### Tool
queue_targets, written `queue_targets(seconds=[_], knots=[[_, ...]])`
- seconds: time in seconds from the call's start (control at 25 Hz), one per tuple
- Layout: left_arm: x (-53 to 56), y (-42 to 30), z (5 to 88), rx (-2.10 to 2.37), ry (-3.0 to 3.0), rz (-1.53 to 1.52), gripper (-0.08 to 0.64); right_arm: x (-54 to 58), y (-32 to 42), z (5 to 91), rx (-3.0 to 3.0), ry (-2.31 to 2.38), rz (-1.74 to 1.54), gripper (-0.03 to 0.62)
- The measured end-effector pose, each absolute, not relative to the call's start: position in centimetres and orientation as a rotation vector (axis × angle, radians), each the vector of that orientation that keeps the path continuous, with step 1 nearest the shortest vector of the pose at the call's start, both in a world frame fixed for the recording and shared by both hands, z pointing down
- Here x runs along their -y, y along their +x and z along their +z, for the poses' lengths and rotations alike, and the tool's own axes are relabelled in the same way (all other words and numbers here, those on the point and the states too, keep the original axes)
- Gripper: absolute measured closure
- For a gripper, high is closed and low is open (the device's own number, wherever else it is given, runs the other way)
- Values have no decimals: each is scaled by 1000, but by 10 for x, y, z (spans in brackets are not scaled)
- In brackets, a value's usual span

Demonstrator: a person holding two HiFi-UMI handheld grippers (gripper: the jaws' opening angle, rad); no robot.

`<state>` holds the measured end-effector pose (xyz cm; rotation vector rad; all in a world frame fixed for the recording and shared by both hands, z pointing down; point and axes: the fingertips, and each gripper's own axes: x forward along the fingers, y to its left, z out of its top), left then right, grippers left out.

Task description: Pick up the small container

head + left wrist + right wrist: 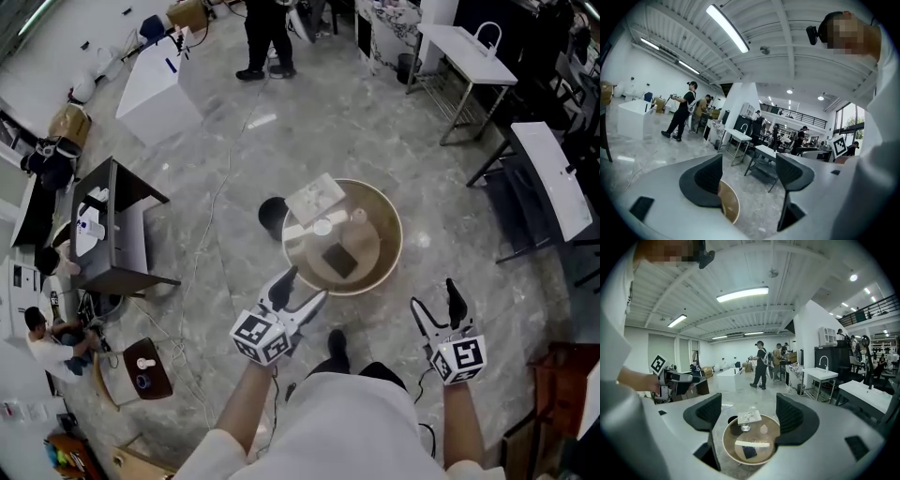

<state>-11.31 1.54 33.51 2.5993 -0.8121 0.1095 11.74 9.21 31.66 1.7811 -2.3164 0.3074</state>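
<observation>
The task is only at its beginning, I judge; nothing is picked up yet. The left gripper (302, 287) has its jaws spread with nothing between them; the right gripper (436, 300) is likewise wide and empty. Both hang near the near rim of the round table (386, 267). The small container (322, 227), as I take it, stands near the table's middle, just beside the white box (314, 197) at the far rim; a dark square (339, 261) lies nearer. The reach and the grasp are left. The floor on the right is bare; a black round object (272, 216) stands at the left rim.
</observation>
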Motion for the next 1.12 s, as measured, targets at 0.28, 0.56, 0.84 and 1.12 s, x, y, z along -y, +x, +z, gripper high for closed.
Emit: queue_targets(seconds=[0.28,0.56,0.84,1.12], knots=[[22,-108,349,791,2579,129,202,-56,123,330,2282,1779,342,215],[47,-84,358,814,2553,146,202,-19,145,340,2297,1732,369,215],[85,-50,380,901,2494,161,199,42,173,364,2357,1596,396,215],[134,-8,417,956,2432,161,193,112,203,409,2408,1409,429,218]])
